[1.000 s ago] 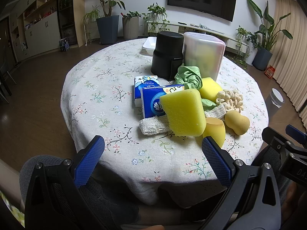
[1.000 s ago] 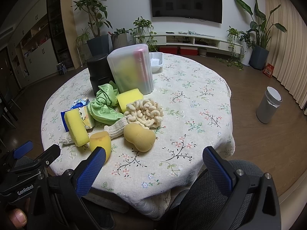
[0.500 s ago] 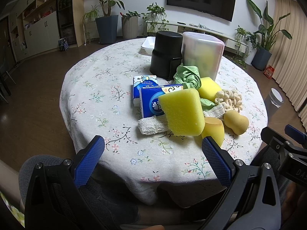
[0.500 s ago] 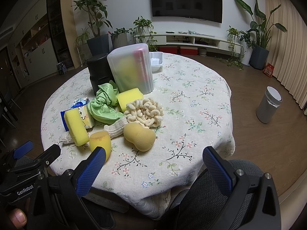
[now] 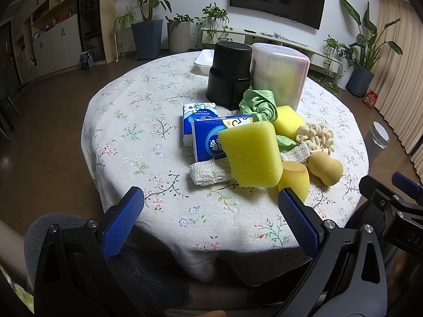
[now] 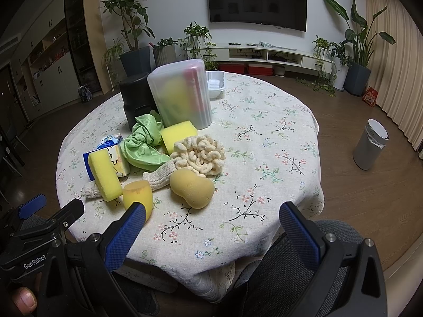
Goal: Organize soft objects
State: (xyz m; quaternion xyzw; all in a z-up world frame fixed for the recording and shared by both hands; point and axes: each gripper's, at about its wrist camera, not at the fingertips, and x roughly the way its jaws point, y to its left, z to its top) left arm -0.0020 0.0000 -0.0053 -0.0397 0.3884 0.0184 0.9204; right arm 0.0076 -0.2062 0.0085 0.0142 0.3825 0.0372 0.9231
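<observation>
Floral-clothed round table (image 6: 277, 137), soft pile left of centre. Left gripper (image 5: 211, 206), right gripper (image 6: 211, 219): both spread wide, nothing held. Near peanut-shaped sponge (image 6: 191, 187) probably best taken first; squeeze gently.

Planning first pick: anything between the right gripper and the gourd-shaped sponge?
Nothing visible. The right gripper is open at the table edge, and only bare tablecloth lies between it and the gourd-shaped sponge.

We count, heaped together on the table: yellow sponges (image 5: 251, 155), green cloth (image 6: 142, 142), cream knitted pad (image 5: 208, 170), tissue packs (image 5: 206, 140).
</observation>
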